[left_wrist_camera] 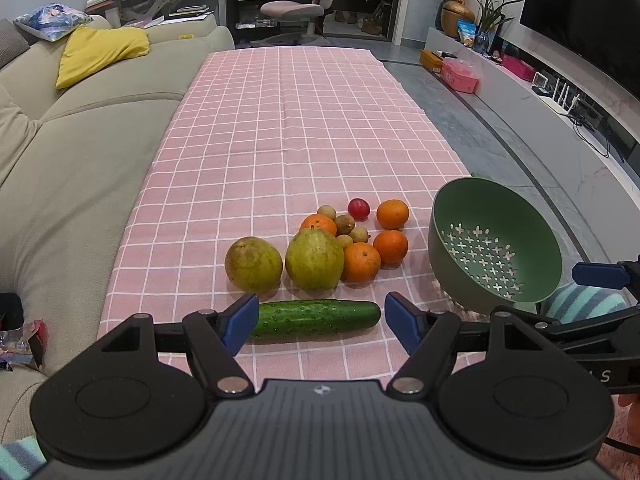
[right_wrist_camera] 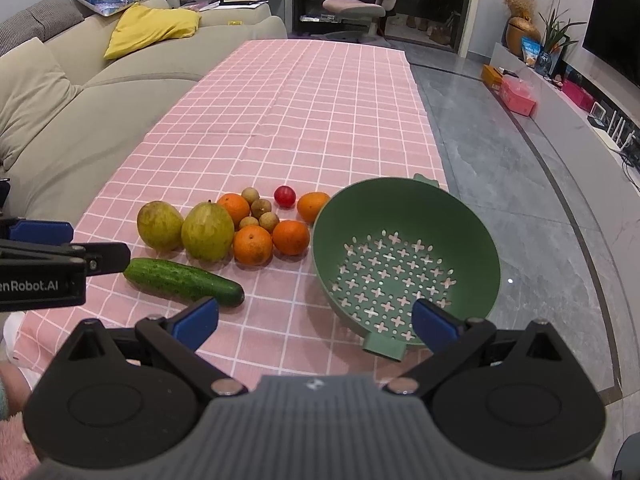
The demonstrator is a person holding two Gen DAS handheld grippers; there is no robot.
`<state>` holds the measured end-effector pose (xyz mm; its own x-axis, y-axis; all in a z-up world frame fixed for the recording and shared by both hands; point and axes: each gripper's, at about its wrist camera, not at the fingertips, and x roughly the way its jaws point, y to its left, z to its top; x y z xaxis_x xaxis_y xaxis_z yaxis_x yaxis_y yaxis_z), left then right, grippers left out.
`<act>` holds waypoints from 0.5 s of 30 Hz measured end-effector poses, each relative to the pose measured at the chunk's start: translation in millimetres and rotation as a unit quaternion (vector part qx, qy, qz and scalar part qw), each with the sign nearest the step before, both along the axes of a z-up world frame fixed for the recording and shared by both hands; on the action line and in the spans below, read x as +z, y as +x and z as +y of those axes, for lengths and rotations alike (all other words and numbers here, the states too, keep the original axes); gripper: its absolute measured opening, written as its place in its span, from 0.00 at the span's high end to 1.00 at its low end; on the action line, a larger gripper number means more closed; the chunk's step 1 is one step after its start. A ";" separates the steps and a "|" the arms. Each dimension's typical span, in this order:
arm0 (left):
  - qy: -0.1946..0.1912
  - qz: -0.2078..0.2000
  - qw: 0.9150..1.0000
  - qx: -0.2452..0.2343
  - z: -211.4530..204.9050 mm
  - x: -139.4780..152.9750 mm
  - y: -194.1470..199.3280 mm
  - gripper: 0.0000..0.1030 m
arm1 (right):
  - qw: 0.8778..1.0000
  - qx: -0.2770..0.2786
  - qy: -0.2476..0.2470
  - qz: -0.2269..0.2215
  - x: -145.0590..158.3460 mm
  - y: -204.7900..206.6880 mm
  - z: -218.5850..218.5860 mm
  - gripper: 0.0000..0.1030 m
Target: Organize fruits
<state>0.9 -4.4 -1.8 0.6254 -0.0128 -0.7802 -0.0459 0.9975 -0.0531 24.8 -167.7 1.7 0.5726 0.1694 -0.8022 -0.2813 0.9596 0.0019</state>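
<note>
Left wrist view: the left tongs (left_wrist_camera: 320, 322) are held wide open and empty above a cucumber (left_wrist_camera: 316, 317) on the pink checked desk (left_wrist_camera: 280, 120). Two pears, four oranges (left_wrist_camera: 361, 262), small brown fruits and a red one are clustered just beyond. The right tongs (right_wrist_camera: 316, 322), likewise spread and empty, are poised beside the green colander (right_wrist_camera: 406, 260).

Left gripper (left_wrist_camera: 320, 322) and right gripper (right_wrist_camera: 316, 322) gape, empty
</note>
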 end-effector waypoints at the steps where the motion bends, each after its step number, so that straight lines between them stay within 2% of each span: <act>1: 0.000 0.000 1.000 0.000 -0.1 0.0 0.0 0.18 | 1.000 -0.001 0.000 0.000 -0.1 0.1 -0.2 0.04; 15: 0.000 0.001 1.000 -0.002 -0.8 -0.4 -0.2 0.18 | 1.000 -0.002 0.000 0.004 -0.3 1.1 -0.6 0.04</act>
